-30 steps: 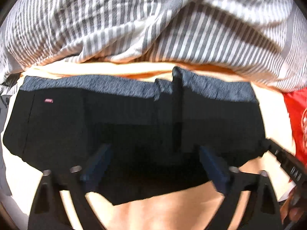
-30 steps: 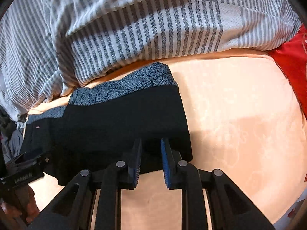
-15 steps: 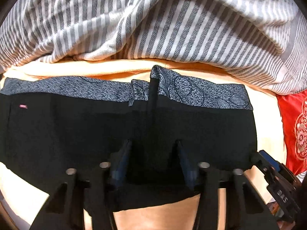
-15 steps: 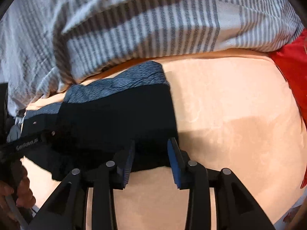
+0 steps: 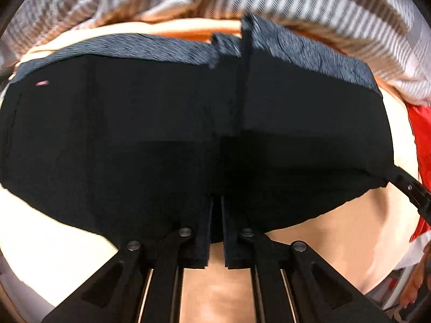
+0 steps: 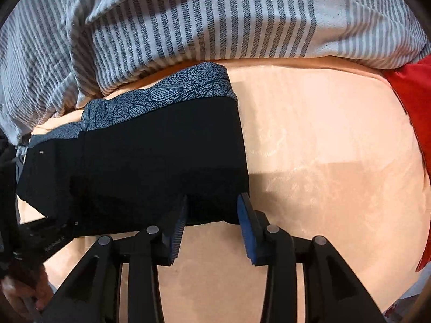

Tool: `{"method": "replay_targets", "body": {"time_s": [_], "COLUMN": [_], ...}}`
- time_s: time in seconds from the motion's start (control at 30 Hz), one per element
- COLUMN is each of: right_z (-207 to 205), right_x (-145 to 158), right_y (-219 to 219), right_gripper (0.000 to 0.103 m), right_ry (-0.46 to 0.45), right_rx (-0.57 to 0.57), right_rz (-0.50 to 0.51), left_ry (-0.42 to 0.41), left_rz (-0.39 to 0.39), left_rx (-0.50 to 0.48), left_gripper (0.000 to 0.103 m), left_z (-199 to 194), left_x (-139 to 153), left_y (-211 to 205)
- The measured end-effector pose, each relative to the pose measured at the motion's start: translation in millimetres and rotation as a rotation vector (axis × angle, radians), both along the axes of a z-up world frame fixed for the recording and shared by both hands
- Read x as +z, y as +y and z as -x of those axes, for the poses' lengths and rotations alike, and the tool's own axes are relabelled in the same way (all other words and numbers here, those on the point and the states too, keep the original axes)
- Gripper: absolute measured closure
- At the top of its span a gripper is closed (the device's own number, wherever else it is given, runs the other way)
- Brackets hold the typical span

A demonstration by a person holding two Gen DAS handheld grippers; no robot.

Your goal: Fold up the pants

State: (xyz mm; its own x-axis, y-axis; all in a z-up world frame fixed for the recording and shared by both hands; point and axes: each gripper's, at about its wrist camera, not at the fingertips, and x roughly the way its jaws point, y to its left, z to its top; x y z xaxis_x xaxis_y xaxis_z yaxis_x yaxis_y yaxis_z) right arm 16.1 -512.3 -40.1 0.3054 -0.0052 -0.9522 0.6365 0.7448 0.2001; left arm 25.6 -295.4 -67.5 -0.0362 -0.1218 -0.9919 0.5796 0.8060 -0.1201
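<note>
Black pants with a grey-blue patterned waistband lie folded flat on a peach bed sheet. My left gripper is shut on the near edge of the pants at their middle. My right gripper is open, its fingers astride the near right corner of the pants, not gripping. The right gripper also shows at the right edge of the left wrist view.
A grey and white striped blanket is bunched along the far side, just behind the waistband. A red cloth lies at the right. The peach sheet stretches to the right of the pants.
My left gripper has closed from wide open onto the near edge of the pants. My right gripper has opened from nearly shut and let go of the corner.
</note>
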Motion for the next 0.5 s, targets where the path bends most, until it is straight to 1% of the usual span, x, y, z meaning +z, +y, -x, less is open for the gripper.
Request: {"method": "replay_targets", "body": {"time_s": [0.03, 0.1, 0.13, 0.17, 0.2, 0.23, 0.27, 0.33, 0.37, 0.43, 0.5], "right_z": [0.0, 9.4, 9.4, 10.1, 7.5, 2.8, 2.8, -6.5, -20.4, -31.5, -41.0], "right_x": [0.0, 11.0, 11.0, 13.2, 14.8, 12.7, 12.7, 6.7, -0.6, -7.8, -21.2], "right_y": [0.0, 3.3, 3.3, 6.7, 15.8, 22.6, 22.6, 33.9, 47.2, 55.3, 59.7], "right_gripper": [0.061, 0.061, 0.061, 0.061, 0.061, 0.061, 0.061, 0.061, 0.061, 0.061, 0.061], "right_ry": [0.000, -0.082, -0.082, -0.118, -0.175, -0.209, -0.209, -0.251, -0.275, -0.299, -0.310], "right_rx": [0.000, -0.007, -0.007, -0.010, -0.004, 0.002, 0.002, -0.002, 0.000, -0.004, -0.045], "right_rz": [0.000, -0.071, -0.071, -0.118, -0.217, -0.294, -0.294, -0.397, -0.451, -0.487, -0.551], "left_ry": [-0.009, -0.013, -0.017, -0.030, -0.052, -0.084, -0.109, -0.101, -0.102, -0.090, -0.097], "left_rz": [0.004, 0.024, 0.028, 0.023, 0.018, 0.029, 0.044, 0.034, 0.018, 0.014, 0.006], "left_rx": [0.008, 0.013, 0.015, 0.019, 0.030, 0.046, 0.058, 0.061, 0.072, 0.084, 0.084], "left_gripper": [0.095, 0.095, 0.086, 0.071, 0.028, 0.015, 0.015, 0.015, 0.015, 0.015, 0.015], "left_z": [-2.0, -6.5, -8.4, -10.9, -13.6, -14.4, -16.0, -21.0, -22.6, -23.8, -24.3], "left_x": [5.0, 14.2, 17.1, 20.2, 23.6, 28.9, 32.4, 31.5, 29.7, 24.4, 23.0], "left_y": [3.1, 9.7, 12.5, 16.1, 20.1, 26.9, 31.2, 36.4, 39.4, 47.5, 54.4]}}
